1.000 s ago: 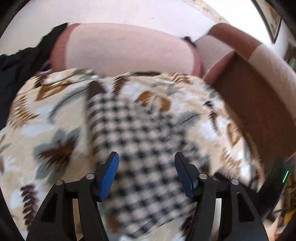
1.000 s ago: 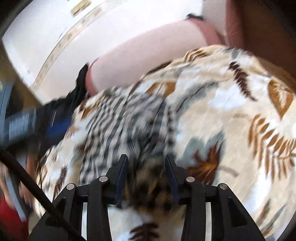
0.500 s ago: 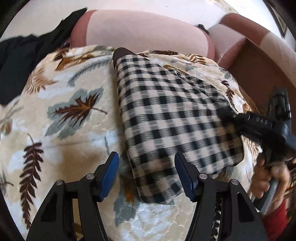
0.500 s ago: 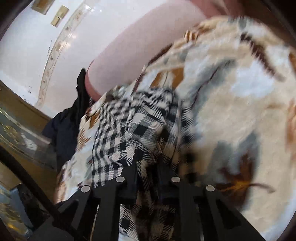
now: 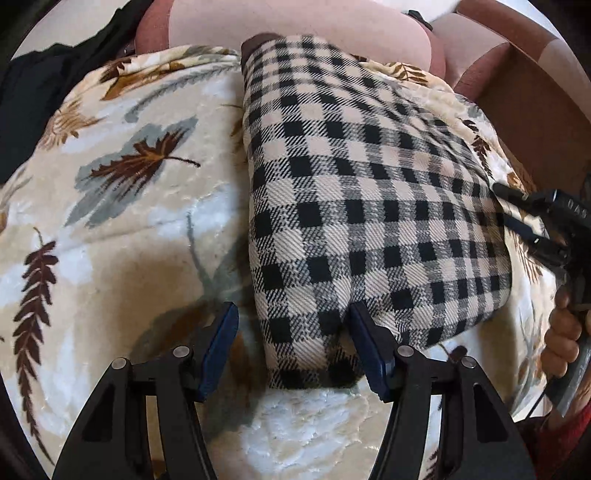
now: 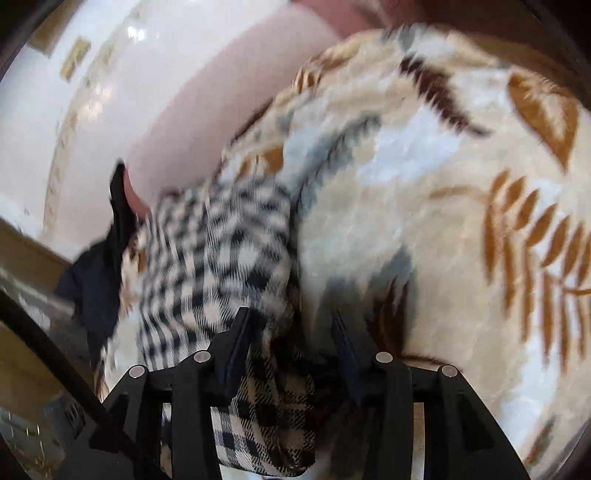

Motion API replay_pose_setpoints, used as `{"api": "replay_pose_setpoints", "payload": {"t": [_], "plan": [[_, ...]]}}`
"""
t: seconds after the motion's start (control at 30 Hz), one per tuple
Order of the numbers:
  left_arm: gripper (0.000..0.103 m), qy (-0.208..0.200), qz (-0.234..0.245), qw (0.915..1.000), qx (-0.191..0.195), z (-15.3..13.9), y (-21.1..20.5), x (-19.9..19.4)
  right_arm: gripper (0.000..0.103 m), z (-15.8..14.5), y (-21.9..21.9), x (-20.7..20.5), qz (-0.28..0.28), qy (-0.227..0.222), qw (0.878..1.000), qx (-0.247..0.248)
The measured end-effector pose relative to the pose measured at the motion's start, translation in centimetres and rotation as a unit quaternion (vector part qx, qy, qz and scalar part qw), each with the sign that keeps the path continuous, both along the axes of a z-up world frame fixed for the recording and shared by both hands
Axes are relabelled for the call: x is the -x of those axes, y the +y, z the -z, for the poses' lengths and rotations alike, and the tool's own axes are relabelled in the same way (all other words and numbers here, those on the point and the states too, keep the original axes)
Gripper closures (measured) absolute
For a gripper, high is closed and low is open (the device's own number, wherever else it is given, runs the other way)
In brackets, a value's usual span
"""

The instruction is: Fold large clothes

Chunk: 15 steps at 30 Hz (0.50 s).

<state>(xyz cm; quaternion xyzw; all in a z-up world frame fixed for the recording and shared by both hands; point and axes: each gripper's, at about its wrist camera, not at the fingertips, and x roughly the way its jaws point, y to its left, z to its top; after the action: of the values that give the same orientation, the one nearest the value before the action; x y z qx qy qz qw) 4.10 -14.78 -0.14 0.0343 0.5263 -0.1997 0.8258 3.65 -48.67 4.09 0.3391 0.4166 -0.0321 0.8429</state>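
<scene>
Sofa: a pink and brown sofa [image 5: 295, 33] carries everything; no counter is in play here.
Blanket: a cream blanket [image 5: 140, 206] with a leaf print covers the seat and serves as the folding surface.
Garment: the checked garment [image 5: 369, 192] lies on the blanket as a long folded panel, its far end up against the backrest and its near end toward the person. A dark garment [image 5: 33, 96] sits off to the left, apart from it.
Left gripper: the left gripper [image 5: 291, 343] is low over the near end with its fingers [image 5: 221, 339] spread apart, straddling the cloth's left corner; the right-hand pad touches the fabric but nothing is pinched.
Right gripper: the right gripper [image 6: 291, 350] has just been opening. Checked cloth sits between its fingers, loose as far as the blur lets me judge (the left wrist view shows it at the garment's right edge).
Step, as I read it: taking the near end to fold it toward the backrest.
Doing it well: pinch both near corners through every layer, lift evenly, carry them straight up the panel, and lay edge on edge before letting go.
</scene>
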Motion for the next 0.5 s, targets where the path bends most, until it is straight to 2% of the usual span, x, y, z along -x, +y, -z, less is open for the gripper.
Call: {"api": "replay_pose_setpoints", "payload": {"t": [0.07, 0.13, 0.27, 0.33, 0.37, 0.43, 0.5], "plan": [[0.042, -0.014, 0.0, 0.9999, -0.006, -0.7, 0.2, 1.2, 0.054, -1.5, -0.2, 0.8, 0.02, -0.035, 0.999, 0.019], [0.042, -0.026, -0.007, 0.9996, -0.004, -1.2, 0.7, 2.5, 0.055, -2.5, 0.3, 0.9, 0.015, -0.064, 0.998, 0.014], [0.041, -0.038, -0.033, 0.9987, 0.009, -1.7, 2.1, 5.0, 0.057, -2.9, 2.6, 0.0, -0.058, -0.101, 0.992, -0.046], [0.041, -0.035, -0.049, 0.9981, 0.016, -1.4, 3.1, 6.2, 0.057, -2.4, 3.8, -0.9, -0.092, -0.086, 0.99, -0.062], [0.041, -0.034, -0.057, 0.9976, 0.016, -1.2, 3.5, 6.9, 0.057, -1.7, 4.2, -1.5, -0.095, -0.063, 0.992, -0.051], [0.041, -0.04, -0.068, 0.9968, 0.01, -0.9, 4.0, 7.9, 0.067, -0.2, 4.5, -2.2, -0.073, -0.006, 0.997, 0.002], [0.041, -0.053, -0.076, 0.9957, -0.001, -0.6, 4.8, 9.0, 0.068, 0.4, 4.4, -2.0, -0.056, 0.002, 0.998, 0.009]]}}
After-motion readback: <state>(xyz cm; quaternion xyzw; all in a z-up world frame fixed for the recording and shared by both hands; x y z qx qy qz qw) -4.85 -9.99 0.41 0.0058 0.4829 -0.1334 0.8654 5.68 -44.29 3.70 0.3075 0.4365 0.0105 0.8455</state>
